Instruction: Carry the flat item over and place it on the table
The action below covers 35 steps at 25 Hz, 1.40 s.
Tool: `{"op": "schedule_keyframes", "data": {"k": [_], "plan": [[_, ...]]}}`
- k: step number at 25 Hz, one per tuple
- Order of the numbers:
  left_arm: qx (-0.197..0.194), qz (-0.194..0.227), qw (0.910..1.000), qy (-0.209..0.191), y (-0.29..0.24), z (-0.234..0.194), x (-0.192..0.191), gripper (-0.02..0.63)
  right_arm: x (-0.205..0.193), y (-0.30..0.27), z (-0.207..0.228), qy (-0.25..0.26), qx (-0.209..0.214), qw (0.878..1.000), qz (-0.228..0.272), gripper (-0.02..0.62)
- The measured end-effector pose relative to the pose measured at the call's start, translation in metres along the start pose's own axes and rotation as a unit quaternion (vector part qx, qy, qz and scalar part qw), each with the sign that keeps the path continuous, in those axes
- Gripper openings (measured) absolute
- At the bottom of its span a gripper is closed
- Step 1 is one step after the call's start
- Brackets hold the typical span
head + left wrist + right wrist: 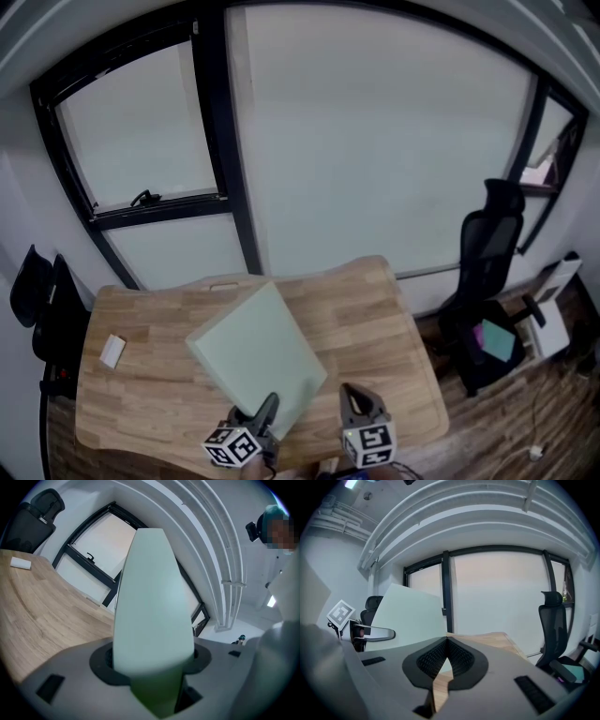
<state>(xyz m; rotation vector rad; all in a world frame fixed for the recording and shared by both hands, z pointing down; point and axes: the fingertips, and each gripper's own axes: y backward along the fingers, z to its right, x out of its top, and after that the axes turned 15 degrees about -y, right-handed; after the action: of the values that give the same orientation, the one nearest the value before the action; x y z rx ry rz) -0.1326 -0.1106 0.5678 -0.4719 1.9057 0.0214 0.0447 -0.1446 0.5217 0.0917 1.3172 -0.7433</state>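
1. Your left gripper [266, 409] has its jaws clamped on the near corner of the smooth, pale green board [258, 356], which is tilted above the table.
2. Your right gripper [355, 397] is empty, its ribbed black jaws pressed together.
3. Wood-grain table [375, 319] with rounded corners; small white block [112, 351] at its left.

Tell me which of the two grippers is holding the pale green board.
The left gripper, its jaws clamped on the near edge of the pale green board. The right gripper beside it is shut and empty.

The flat panel [258, 361] hangs over the table [375, 319], chair [487, 281] to its right.
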Motion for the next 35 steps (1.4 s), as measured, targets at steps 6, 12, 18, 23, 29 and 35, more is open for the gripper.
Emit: {"op": "schedule_keyframes", "data": {"k": [6,12,18,23,29,35], "plan": [[-0.012,0.014,0.9996,0.02,-0.006,0.008,0.004,0.261,0.0,-0.009,0.006,0.006,0.011,1.0,-0.006,-0.003],[-0.03,0.004,0.9995,0.01,-0.013,0.007,0.002,0.261,-0.001,-0.014,0.008,-0.004,0.011,1.0,-0.005,-0.003],[-0.047,-0.002,0.9984,0.031,-0.017,-0.003,0.003,0.261,0.004,-0.021,0.005,-0.011,-0.003,1.0,-0.001,-0.003],[-0.058,-0.012,0.9971,0.047,-0.019,-0.01,-0.004,0.261,-0.004,-0.024,0.003,-0.013,-0.016,1.0,-0.011,-0.003],[-0.081,-0.027,0.9941,0.066,-0.023,-0.011,-0.012,0.261,-0.022,-0.036,0.015,-0.01,-0.031,0.999,0.002,-0.003],[-0.091,-0.044,0.9924,0.069,-0.024,-0.022,-0.026,0.261,-0.027,-0.041,0.01,-0.006,-0.036,0.999,-0.004,-0.003]]}}
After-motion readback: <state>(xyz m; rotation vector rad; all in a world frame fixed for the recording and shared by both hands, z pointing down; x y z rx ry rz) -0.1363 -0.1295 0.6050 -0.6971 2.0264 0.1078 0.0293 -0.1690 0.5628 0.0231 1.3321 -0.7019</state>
